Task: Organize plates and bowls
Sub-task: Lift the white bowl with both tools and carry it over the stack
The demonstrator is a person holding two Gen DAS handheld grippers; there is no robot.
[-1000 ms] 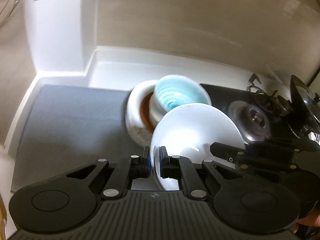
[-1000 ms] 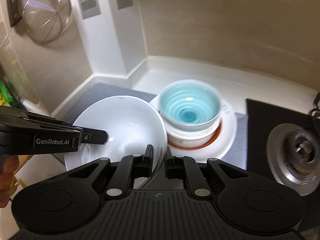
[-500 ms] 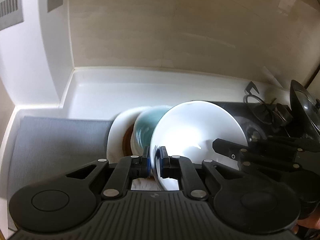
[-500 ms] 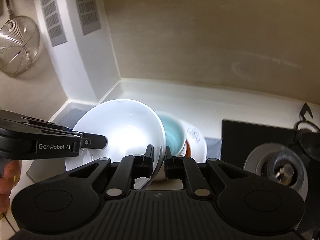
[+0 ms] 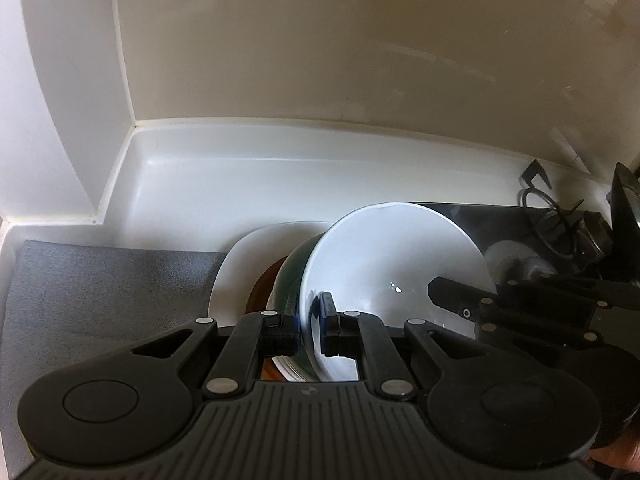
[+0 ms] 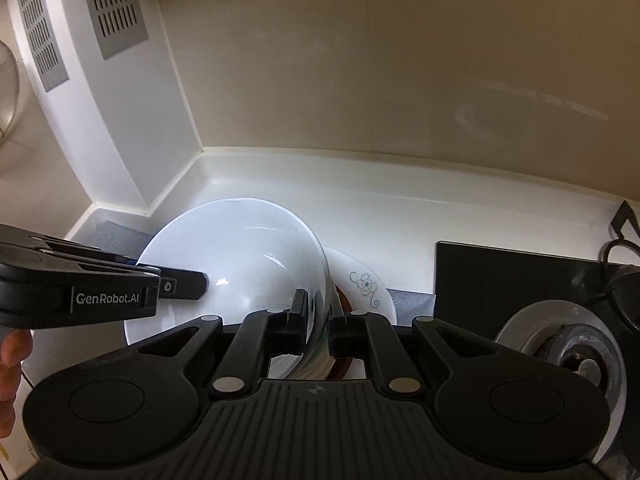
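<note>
A large white bowl (image 5: 392, 272) is held by both grippers on opposite rims. My left gripper (image 5: 310, 326) is shut on its left rim and my right gripper (image 6: 318, 322) is shut on its right rim; the bowl (image 6: 240, 264) sits low over a teal bowl (image 5: 294, 276). The teal bowl stands on a white plate (image 5: 248, 264) with a brown ring and a flower print (image 6: 366, 286). The right gripper also shows in the left wrist view (image 5: 448, 298), and the left gripper in the right wrist view (image 6: 188, 284).
A grey mat (image 5: 100, 280) covers the counter to the left. A black stove top (image 6: 520, 276) with a burner (image 6: 568, 344) lies to the right. White wall and corner pillar (image 6: 120, 120) stand behind. A strainer (image 6: 8, 88) hangs at far left.
The white bowl has moved right and down over the teal bowl, which is now mostly hidden beneath it. Both grippers kept their hold on the rims.
</note>
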